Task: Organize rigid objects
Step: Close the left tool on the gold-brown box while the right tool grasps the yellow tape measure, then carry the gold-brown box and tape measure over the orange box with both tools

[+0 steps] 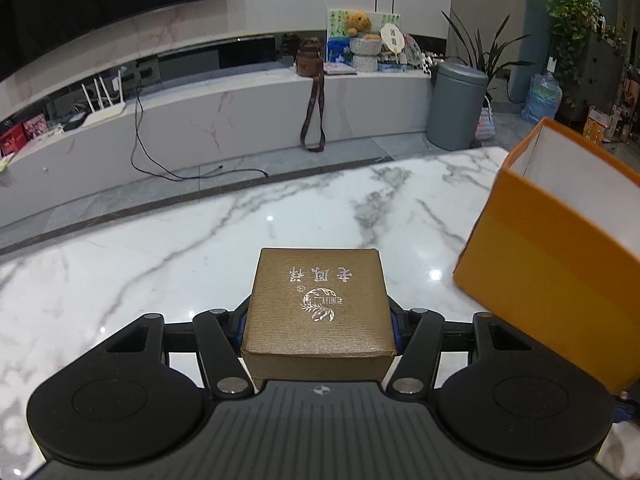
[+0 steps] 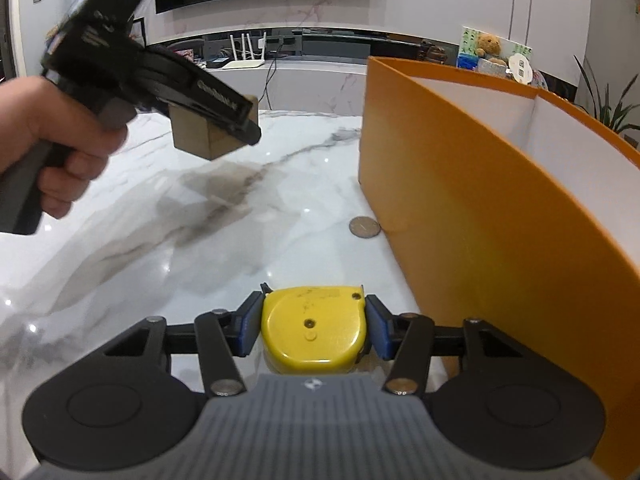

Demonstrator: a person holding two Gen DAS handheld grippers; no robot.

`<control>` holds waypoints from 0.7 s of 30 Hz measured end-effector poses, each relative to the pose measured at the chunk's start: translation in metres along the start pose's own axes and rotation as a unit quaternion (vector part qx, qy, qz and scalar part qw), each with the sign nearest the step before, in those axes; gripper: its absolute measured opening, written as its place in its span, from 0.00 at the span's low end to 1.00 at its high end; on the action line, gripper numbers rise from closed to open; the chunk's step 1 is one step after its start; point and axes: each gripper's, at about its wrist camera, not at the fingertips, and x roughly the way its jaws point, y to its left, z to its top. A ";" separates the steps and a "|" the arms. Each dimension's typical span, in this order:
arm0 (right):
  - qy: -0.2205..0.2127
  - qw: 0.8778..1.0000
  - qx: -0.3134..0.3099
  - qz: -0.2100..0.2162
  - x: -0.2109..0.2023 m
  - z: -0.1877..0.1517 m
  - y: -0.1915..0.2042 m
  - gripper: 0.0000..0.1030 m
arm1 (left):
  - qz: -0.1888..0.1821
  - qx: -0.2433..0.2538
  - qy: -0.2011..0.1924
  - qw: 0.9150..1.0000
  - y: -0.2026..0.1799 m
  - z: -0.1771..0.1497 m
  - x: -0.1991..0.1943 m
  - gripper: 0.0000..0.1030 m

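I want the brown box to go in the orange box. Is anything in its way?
Nothing visible blocks it. The left gripper holds the brown box above the marble table, and only open air separates it from the orange box.

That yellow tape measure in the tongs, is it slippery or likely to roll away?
The yellow tape measure looks like hard, glossy plastic, so probably stiff and a bit slippery. The right tongs grip its sides with blue pads, which likely helps. Its rounded back might rock, but the flat face should stop rolling.
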 end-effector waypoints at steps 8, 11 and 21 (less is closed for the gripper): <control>-0.030 0.999 0.003 0.014 -0.017 0.026 0.007 0.52 | 0.018 -0.004 -0.017 1.000 -0.003 0.009 -0.052 0.66; -0.041 0.999 0.005 0.018 -0.025 0.036 0.006 0.52 | 0.026 -0.004 -0.017 1.000 -0.008 0.007 -0.070 0.66; -0.062 0.998 0.010 0.024 -0.057 0.062 -0.003 0.52 | 0.038 -0.001 -0.033 0.999 -0.033 0.019 -0.114 0.66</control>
